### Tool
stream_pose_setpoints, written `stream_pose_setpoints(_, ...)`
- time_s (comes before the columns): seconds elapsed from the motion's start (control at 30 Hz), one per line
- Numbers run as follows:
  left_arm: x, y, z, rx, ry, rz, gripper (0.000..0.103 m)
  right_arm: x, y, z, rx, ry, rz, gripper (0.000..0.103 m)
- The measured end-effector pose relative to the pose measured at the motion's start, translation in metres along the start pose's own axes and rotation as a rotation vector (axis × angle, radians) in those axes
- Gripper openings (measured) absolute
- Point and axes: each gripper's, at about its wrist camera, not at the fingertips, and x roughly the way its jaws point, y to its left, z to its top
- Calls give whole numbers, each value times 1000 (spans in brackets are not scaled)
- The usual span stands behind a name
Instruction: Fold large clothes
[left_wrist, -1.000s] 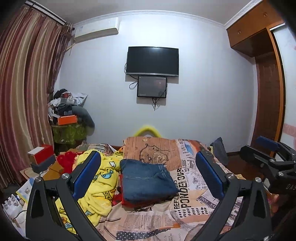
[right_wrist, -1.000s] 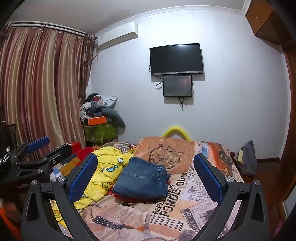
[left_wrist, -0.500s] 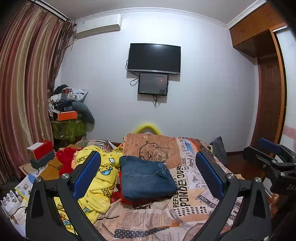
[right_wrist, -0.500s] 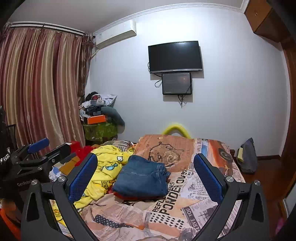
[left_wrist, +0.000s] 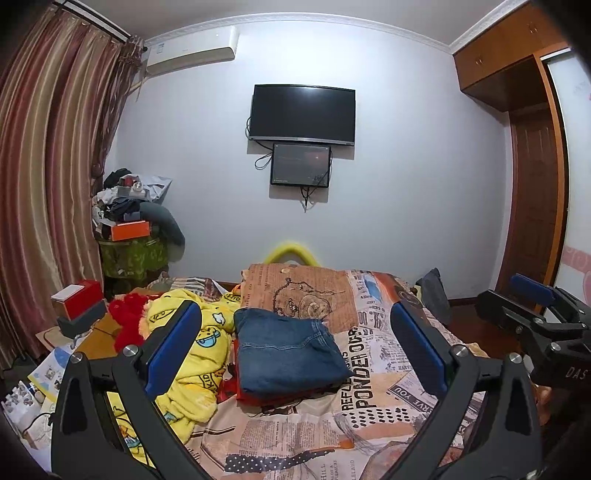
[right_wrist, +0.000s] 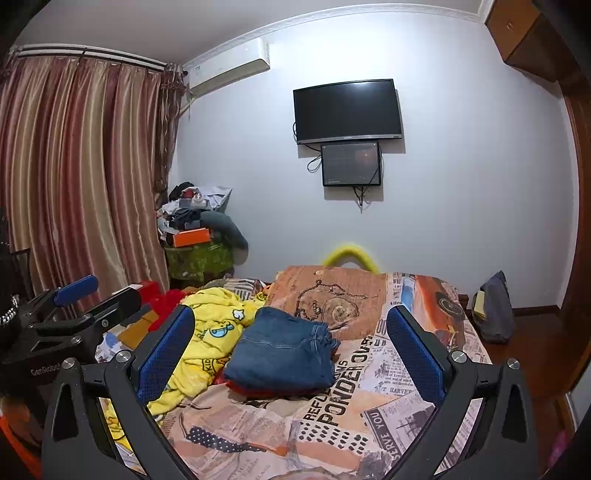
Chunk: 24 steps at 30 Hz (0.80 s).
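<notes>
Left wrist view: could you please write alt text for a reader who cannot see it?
A folded blue denim garment lies on a bed with a newspaper-print cover, on top of something red, beside a crumpled yellow cartoon-print blanket. The open, empty left tongs frame it; the right tongs show at the right edge.

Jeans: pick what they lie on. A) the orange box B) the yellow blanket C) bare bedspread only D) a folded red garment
D: the folded jeans sit on a red garment whose edge shows beneath them, beside the yellow blanket, not on it.
</notes>
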Motion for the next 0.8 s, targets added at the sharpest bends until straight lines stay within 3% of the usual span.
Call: stream_pose_setpoints(0.8,-2,-5,1,-3,3,-23,103,2,-2,2,31,-11,-12,103)
